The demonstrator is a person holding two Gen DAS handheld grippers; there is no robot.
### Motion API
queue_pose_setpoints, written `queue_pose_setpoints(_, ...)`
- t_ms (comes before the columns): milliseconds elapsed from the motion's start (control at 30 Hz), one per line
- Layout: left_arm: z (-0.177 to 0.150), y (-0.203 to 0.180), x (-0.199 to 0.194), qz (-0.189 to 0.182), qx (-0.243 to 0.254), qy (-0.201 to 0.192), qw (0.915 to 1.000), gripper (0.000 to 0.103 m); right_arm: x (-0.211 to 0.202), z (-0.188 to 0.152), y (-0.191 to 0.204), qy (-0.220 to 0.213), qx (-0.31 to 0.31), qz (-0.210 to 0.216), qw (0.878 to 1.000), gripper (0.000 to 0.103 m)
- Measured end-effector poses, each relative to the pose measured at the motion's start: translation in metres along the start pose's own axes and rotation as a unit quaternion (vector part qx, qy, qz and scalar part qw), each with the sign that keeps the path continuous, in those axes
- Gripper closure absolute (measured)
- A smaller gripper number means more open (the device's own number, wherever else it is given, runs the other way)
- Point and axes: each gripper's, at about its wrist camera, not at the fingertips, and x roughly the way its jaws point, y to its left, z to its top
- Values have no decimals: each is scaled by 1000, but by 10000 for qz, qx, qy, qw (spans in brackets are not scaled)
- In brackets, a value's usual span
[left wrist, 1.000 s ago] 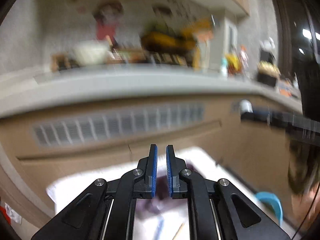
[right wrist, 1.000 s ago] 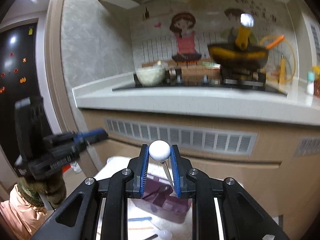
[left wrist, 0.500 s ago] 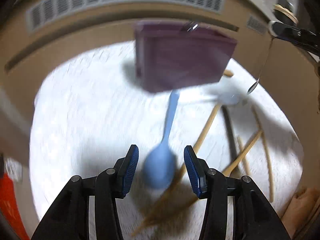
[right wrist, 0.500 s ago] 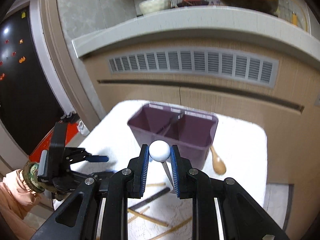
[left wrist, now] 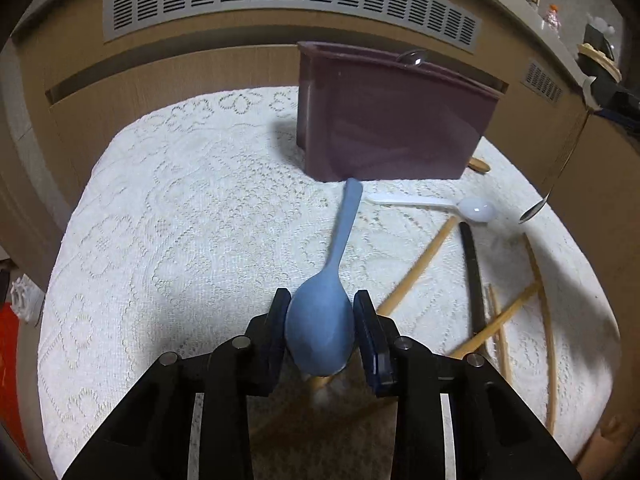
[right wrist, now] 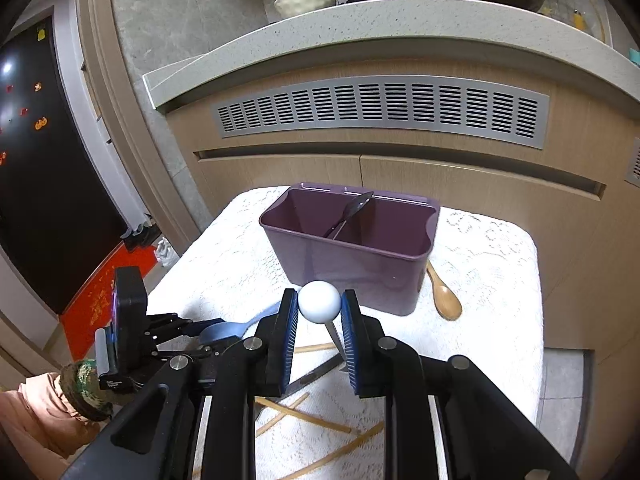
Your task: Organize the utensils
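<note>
The right gripper (right wrist: 319,322) hides most of the thin metal stem below the white ball (right wrist: 319,301) it clamps, and in the left wrist view that gripper is cut off by the picture's right edge, so only its stem's dark tip (left wrist: 534,211) shows. The purple caddy (left wrist: 384,120) hides all but one end of the wooden spoon (left wrist: 479,165) and all but the bowl of the metal spoon (left wrist: 412,57) inside it. Whether the left gripper (left wrist: 321,320), its jaws just closing, presses the blue spoon (left wrist: 320,328) cannot be told, and the chopsticks (left wrist: 416,276) vanish under it.
</note>
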Motion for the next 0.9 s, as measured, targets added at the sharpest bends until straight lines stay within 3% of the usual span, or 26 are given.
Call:
queue_pose_setpoints(300, 13, -20, -49, -59, 155, -632, 9979, 72, -21, -10, 2, -161, 98, -70, 9998, 82)
queue_pose_setpoints(400, 21, -26, -72, -58, 241, -919, 9955, 77, -30, -12, 7, -247, 74, -52, 9997, 82)
queue_pose_setpoints(467, 26, -31, -88, -46, 306, -1116, 9933, 88, -37, -14, 10, -305, 31, -42, 9995, 82)
queue_pose_setpoints(600, 32, -37, -109, -1, 428, -1388, 9894, 90, -48, -16, 16, -409, -50, -39, 9991, 82)
queue_pose_setpoints(700, 34, -34, -114, 29, 356, -1380, 9898, 90, -52, -19, 17, -427, -71, -27, 9991, 82)
queue_pose_setpoints(800, 35, -20, -108, -41, 170, -1030, 9945, 88, -50, -24, 17, -351, -67, -34, 9994, 82)
queue_pose_setpoints(900, 29, -16, -90, -86, 352, -583, 9976, 73, -47, -30, 16, -243, -56, -19, 9997, 82)
